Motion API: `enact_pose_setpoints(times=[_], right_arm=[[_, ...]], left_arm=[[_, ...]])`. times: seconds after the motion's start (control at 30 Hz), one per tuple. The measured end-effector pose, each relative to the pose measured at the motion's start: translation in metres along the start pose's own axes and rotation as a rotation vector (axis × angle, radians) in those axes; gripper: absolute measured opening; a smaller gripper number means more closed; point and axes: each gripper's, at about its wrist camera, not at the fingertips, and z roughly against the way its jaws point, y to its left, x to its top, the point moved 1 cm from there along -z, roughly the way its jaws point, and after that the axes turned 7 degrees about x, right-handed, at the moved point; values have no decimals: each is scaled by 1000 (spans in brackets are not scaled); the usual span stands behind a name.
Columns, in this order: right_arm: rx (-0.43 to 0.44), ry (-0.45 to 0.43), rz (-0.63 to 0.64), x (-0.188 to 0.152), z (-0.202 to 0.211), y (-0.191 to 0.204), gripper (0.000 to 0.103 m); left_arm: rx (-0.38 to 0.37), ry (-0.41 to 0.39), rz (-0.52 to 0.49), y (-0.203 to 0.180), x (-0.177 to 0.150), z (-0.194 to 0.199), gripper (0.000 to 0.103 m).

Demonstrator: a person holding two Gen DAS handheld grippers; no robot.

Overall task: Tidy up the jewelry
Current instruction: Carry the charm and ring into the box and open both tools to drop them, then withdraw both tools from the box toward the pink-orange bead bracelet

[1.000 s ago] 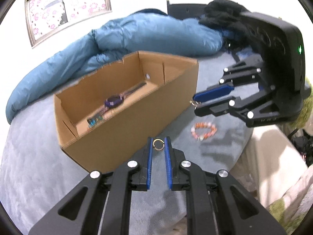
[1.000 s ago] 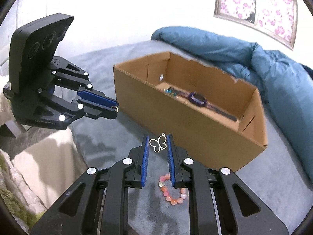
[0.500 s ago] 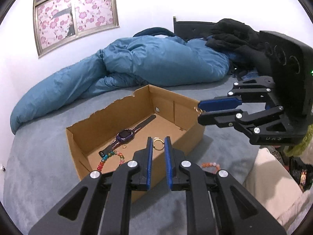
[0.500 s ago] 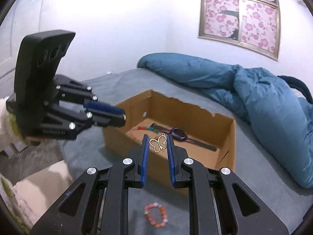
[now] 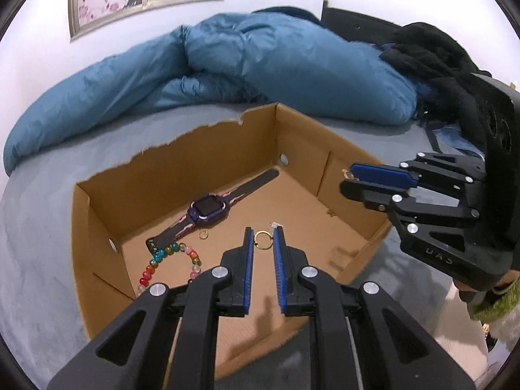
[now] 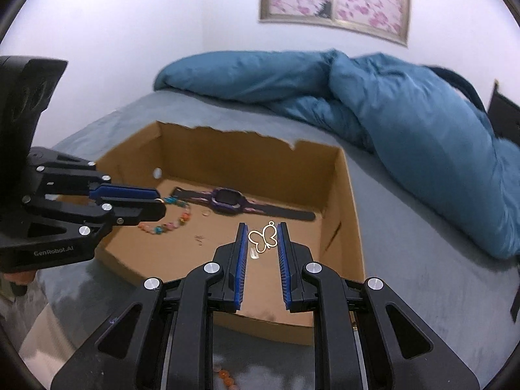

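Over the open cardboard box (image 5: pixel 354 227) on the grey bed (image 5: pixel 39 227): left hand-held gripper (image 5: pixel 262 240), jaws nearly closed, pinching a small gold ring (image 5: pixel 262 239) between blue pads. Beside it, above the box's right part: right hand-held gripper (image 6: pixel 260 240), jaws narrowly set, clamping a gold butterfly pendant (image 6: pixel 262 240) by its wings. On the box floor: purple watch (image 5: pixel 208 209) lying flat, strap stretched toward the far corner; multicoloured bead bracelet (image 5: pixel 169 260) near its lower strap end; another small ring (image 5: pixel 203 235) just beside the watch. Outside the box, on the bed at the near edge of the right wrist view: orange beads (image 6: pixel 224 375), partly hidden. Behind: rumpled blue duvet (image 5: pixel 260 65).
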Motion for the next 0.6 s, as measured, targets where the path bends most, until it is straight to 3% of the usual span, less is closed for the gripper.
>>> enact_pose_setpoints(times=[0.13,0.3,0.6], right_arm=[[-8,22,-65,-6,-5,-10,21],[-6,1,-93,-13,6,-12,31],[18,-74,-106,-16,37,-5,41]], left_arm=[[18,28,-3,-1,-3,-9,13],[36,11,3,0,-5,-2,32],[78,-33,0,-2,-12,26,48]])
